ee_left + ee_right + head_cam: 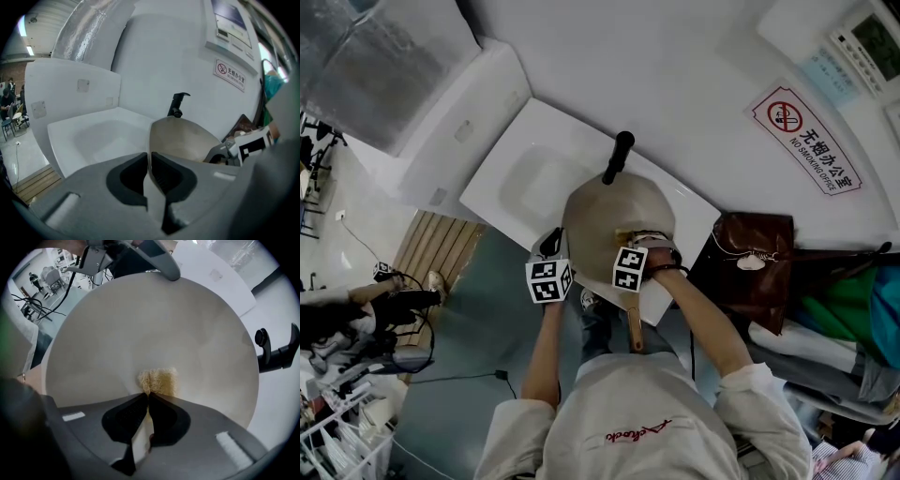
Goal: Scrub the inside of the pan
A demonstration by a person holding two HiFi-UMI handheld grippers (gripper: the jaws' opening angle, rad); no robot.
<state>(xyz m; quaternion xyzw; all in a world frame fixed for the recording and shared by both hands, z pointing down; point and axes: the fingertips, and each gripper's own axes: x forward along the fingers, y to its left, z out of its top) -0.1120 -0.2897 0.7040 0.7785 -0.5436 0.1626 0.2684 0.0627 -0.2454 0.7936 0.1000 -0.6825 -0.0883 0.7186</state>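
The person is leaning over a white sink [517,178], and the pan [614,217] is being held over the right end of that sink, just in front of the sink's black tap [619,155]. The pan is tilting up on its edge, with its pale beige inside facing the person.

The left gripper [150,161] is gripping the pan at the rim. Its jaws are standing narrow, with the thin edge of the pan running up between the pads. This grip is sitting at the pan's left edge, over the front edge of the sink.

The right gripper [148,399] is clamping a scrubbing brush [158,380]. Its jaws are nearly together on the brush's pale handle, which is passing back between them. The tan bristles are sticking out past the jaw tips and pressing against the inside of the pan, low on its surface.

A brown bag [755,248] is lying just to the right of the sink, and a no-smoking sign [806,141] is hanging on the wall behind the sink, to the right.
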